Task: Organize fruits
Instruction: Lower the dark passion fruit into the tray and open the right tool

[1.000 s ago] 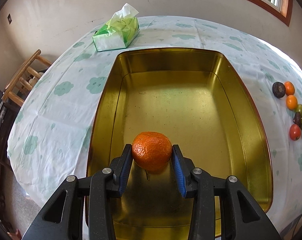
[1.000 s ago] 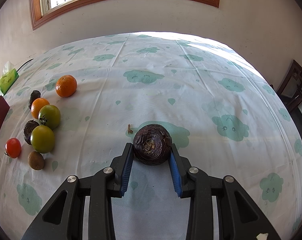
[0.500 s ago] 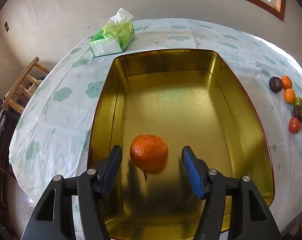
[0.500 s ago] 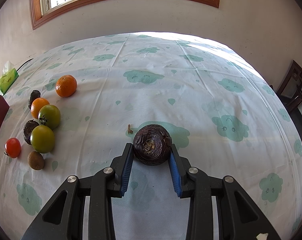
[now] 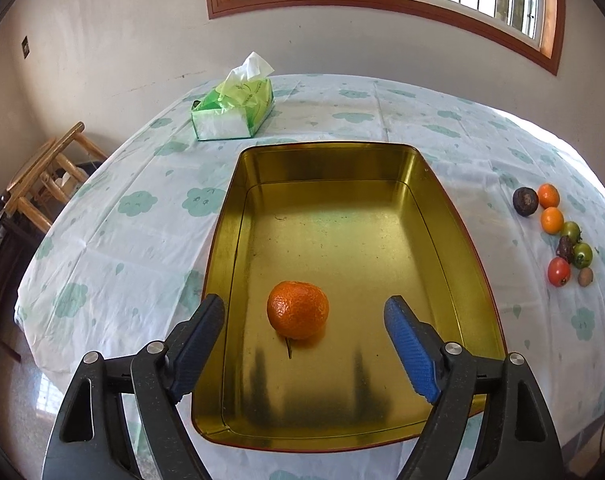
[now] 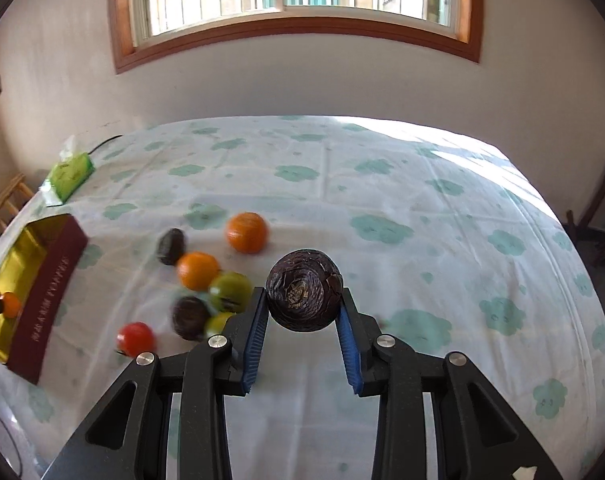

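An orange tangerine lies loose on the floor of the gold tin tray. My left gripper is open wide above the tray's near end, its jaws clear of the tangerine. My right gripper is shut on a dark purple wrinkled fruit and holds it lifted above the tablecloth. A cluster of fruits lies on the cloth: two tangerines, green tomatoes, a red tomato and dark fruits. The tray also shows at far left in the right wrist view.
A green tissue pack sits beyond the tray's far end. A wooden chair stands off the table's left edge. Another dark chair stands at the right edge. The same fruit cluster lies right of the tray.
My left gripper opened, let go of the tangerine in the tray, then drew back and up. My right gripper lifted the dark fruit off the cloth and swung left toward the tray.
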Motion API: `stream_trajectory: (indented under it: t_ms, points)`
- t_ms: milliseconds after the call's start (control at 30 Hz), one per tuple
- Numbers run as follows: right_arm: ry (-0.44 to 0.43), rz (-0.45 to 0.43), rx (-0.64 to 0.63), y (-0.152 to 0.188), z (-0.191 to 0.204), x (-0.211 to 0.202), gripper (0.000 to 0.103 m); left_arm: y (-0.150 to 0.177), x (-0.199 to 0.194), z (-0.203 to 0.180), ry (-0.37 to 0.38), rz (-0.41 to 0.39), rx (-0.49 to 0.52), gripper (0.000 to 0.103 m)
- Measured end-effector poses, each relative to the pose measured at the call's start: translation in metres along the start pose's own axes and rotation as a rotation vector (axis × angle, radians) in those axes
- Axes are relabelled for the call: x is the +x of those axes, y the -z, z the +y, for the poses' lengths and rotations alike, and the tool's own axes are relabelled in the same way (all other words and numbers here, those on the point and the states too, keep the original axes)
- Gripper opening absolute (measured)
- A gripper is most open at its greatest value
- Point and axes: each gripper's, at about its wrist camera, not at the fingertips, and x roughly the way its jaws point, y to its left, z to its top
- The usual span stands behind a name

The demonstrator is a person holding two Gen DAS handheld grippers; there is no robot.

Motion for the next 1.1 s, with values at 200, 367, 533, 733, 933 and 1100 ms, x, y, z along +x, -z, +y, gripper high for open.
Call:
stream_trajectory:
  t_ms: [200, 367, 533, 733, 933, 1100]
  points:
    - [-0.295, 0.028, -0.197, -0.021, 0.130, 0.016, 0.031, 0.002, -0.017, 0.014, -0.019, -0.027, -0.033, 0.090]
    - [-0.401, 0.060, -0.340, -0.019, 0.220, 0.034, 0.031, 0.004, -0.027, 0.032, -0.070, -0.037, -0.078, 0.092]
    - [-0.416, 0.108, -0.462, -0.009, 0.270, 0.052, 0.031, 0.009, -0.027, 0.049, -0.096, -0.014, -0.124, 0.092]
    - [-0.385, 0.157, -0.546, 0.000, 0.294, 0.069, 0.031, 0.014, -0.025, 0.063, -0.116, -0.011, -0.171, 0.092]
    - [-0.374, 0.180, -0.562, 0.004, 0.298, 0.077, 0.032, 0.015, -0.023, 0.065, -0.109, -0.006, -0.179, 0.092]
    - [-0.374, 0.202, -0.568, 0.008, 0.299, 0.082, 0.032, 0.015, -0.023, 0.064, -0.106, -0.010, -0.180, 0.092]
